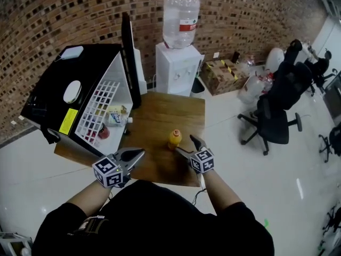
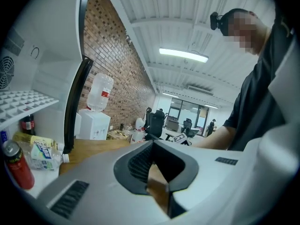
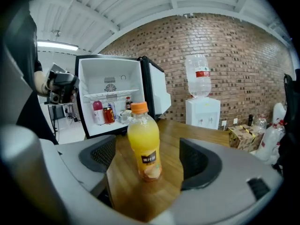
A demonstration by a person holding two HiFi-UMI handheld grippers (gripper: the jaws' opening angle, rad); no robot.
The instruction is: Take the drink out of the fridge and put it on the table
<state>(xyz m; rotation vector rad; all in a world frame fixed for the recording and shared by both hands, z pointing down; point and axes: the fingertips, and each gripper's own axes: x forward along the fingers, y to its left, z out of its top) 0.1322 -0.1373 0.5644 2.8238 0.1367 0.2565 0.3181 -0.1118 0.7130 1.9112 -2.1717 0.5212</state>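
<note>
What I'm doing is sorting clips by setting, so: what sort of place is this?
Most likely an office or shared workspace. There are swivel office chairs on a glossy floor, a water dispenser against a brick wall, and strip lights overhead.

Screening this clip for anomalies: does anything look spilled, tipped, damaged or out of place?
Nothing is spilled or damaged. The juice bottle stands upright on the table, between the open right tongs, which do not touch it. The only oddity is that the fridge door stands open.
</note>
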